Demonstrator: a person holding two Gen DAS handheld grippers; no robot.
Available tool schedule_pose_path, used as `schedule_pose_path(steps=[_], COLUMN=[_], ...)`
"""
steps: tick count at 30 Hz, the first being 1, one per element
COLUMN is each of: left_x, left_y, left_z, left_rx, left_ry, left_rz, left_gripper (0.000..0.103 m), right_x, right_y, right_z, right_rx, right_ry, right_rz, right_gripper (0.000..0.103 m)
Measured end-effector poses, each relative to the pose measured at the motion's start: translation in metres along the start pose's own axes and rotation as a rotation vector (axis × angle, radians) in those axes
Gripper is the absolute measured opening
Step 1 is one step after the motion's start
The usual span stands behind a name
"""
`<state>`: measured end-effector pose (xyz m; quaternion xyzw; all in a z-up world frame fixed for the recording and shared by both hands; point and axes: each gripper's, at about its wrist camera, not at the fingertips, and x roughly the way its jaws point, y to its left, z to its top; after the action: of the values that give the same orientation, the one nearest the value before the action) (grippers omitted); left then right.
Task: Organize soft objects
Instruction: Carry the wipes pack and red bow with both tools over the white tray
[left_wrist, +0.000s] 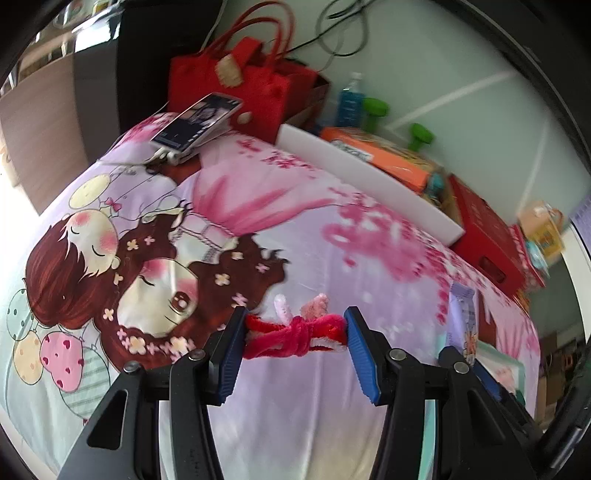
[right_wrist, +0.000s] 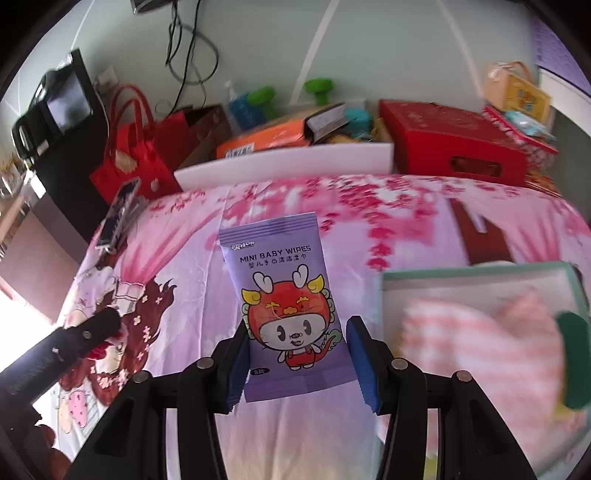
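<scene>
In the left wrist view my left gripper (left_wrist: 295, 334) is shut on a bundle of red and pink fuzzy pipe cleaners (left_wrist: 295, 334), held over the cartoon bedsheet (left_wrist: 147, 258). In the right wrist view my right gripper (right_wrist: 295, 354) has its pads on both sides of a purple baby wipes pack (right_wrist: 286, 295) that lies on the sheet (right_wrist: 369, 229). The pack also shows in the left wrist view (left_wrist: 461, 321). A teal-rimmed tray (right_wrist: 480, 271) at the right holds a pink striped cloth (right_wrist: 476, 354) and a green sponge (right_wrist: 574, 365). The left gripper's finger shows in the right wrist view (right_wrist: 74, 336).
A phone on a stand (left_wrist: 195, 125) stands at the bed's far left. Behind it are a red felt bag (left_wrist: 240, 77), a white foam board (left_wrist: 362, 166), an orange box (left_wrist: 384, 155), a red box (right_wrist: 450, 147) and green dumbbells (right_wrist: 317, 88) by the wall.
</scene>
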<state>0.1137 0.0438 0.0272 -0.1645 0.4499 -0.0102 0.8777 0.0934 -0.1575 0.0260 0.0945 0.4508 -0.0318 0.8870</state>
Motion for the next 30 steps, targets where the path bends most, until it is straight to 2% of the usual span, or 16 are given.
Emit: schedule_pose_path(steps=[7,15,24,30], left_x=[-0.037,-0.059,-0.059,-0.045], left_y=[-0.035,-0.072,-0.113,-0.147], left_z=[-0.025,-0.056,-0.083,-0.106], left_rx=[0.096,0.202,0.321,0.422], left_ry=[-0.042,-0.057,-0.025,0.059], left_rz=[-0.061,-0.101,-0.134,-0.206], left_gripper=[0.054,0.054,0.054,0.054], right_x=[-0.059,-0.087,-0.106,-0.107], right_y=[-0.035,-0.066,-0.115,-0.153], right_z=[-0.027,-0.058,-0.071,-0.078], right_rx=[0.081,0.132,0.227,0.301], right_ry=[-0.040,-0.044,-0.065,-0.044], right_rz=[-0.052,-0.109,-0.161,-0.184], right_gripper=[0.053,0.053,0.053,0.053])
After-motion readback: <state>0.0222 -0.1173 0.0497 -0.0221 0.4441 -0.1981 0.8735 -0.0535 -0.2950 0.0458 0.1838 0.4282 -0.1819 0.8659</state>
